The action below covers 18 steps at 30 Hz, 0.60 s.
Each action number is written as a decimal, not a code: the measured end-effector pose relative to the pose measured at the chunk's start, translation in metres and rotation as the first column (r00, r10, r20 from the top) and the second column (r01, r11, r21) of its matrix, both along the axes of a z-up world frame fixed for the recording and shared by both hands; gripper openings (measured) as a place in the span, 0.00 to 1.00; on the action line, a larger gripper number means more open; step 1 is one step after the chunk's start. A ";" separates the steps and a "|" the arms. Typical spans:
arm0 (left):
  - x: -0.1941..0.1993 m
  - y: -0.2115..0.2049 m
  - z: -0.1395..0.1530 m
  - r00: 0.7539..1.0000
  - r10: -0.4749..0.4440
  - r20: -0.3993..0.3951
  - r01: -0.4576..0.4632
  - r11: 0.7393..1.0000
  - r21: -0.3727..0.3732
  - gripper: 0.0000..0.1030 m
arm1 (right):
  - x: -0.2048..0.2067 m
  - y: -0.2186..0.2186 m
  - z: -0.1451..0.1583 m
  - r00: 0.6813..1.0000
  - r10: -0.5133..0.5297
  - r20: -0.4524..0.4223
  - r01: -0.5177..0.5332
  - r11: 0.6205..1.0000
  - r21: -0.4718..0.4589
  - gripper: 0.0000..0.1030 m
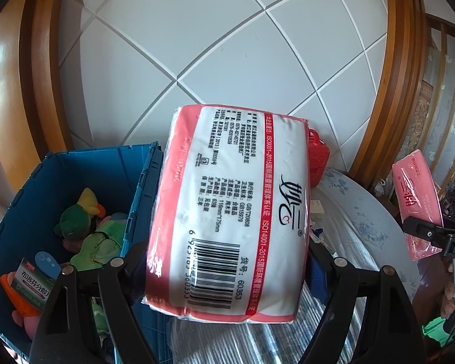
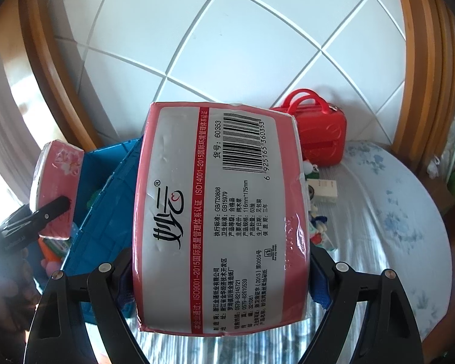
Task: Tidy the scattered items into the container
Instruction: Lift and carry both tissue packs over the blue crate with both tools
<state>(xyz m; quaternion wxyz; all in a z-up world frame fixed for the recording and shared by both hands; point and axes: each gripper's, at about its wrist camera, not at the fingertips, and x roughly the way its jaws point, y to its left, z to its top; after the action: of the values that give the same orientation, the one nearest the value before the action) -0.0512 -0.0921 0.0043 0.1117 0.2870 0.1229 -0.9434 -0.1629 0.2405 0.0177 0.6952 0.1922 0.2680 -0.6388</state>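
home: tiled wall (image 1: pixel 197 30), flowered tablecloth (image 2: pixel 394 212)

White tiled wall (image 2: pixel 227 30), wooden frames (image 1: pixel 406 75), perhaps floral tablecloth (image 2: pixel 394 212)

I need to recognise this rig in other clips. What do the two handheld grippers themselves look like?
Both the left gripper and right gripper are matte black plastic, with two angular slotted arms each, silver round rivets at the pivots, and blue textured pads inside the fingers. Pale lettering marks one body; it is unreadable. No cables or sleeves show.
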 end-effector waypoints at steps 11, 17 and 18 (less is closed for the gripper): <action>0.015 -0.036 0.000 1.000 0.015 -0.019 -0.015 1.000 0.011 0.78 | 0.030 -0.003 -0.005 0.999 0.037 0.004 -0.037 0.999 -0.029 0.85; 0.023 -0.054 0.000 0.999 0.025 -0.029 -0.024 1.000 0.015 0.78 | 0.049 -0.010 -0.009 0.999 0.051 -0.006 -0.051 0.998 -0.030 0.85; 0.024 -0.057 0.000 0.999 0.025 -0.030 -0.024 1.000 0.015 0.78 | 0.052 -0.011 -0.009 0.998 0.054 -0.009 -0.054 0.998 -0.032 0.85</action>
<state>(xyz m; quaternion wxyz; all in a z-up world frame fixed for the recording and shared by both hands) -0.0271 -0.1488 0.0046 0.1193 0.2722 0.1348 -0.9452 -0.1111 0.2297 0.0088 0.7142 0.1712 0.2655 -0.6246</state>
